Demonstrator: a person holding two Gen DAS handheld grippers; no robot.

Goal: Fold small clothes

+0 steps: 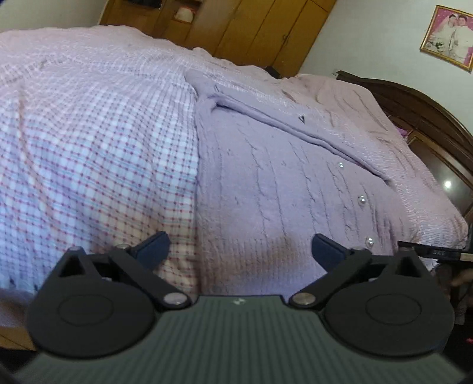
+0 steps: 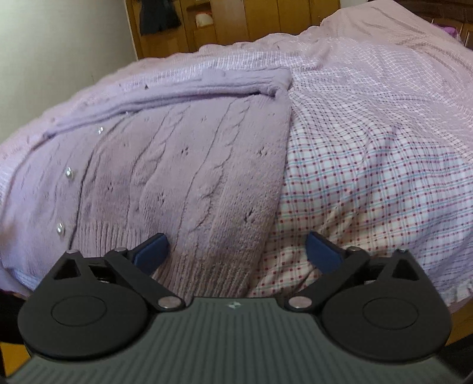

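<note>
A lilac cable-knit cardigan (image 1: 266,183) with pearl buttons (image 1: 361,200) lies flat on the checked bed cover, a sleeve folded across its upper part. My left gripper (image 1: 241,251) is open and empty, just above the cardigan's ribbed hem at its left edge. In the right wrist view the cardigan (image 2: 183,165) fills the left half. My right gripper (image 2: 236,251) is open and empty, just above the hem at the cardigan's right edge. Its fingers (image 2: 152,251) are spread wide.
The bed cover (image 1: 88,153) is pink and white check and spreads to both sides (image 2: 369,165). Wooden wardrobes (image 1: 251,26) stand behind the bed. A dark wooden headboard (image 1: 428,118) is at the right, and a framed photo (image 1: 449,37) hangs on the wall.
</note>
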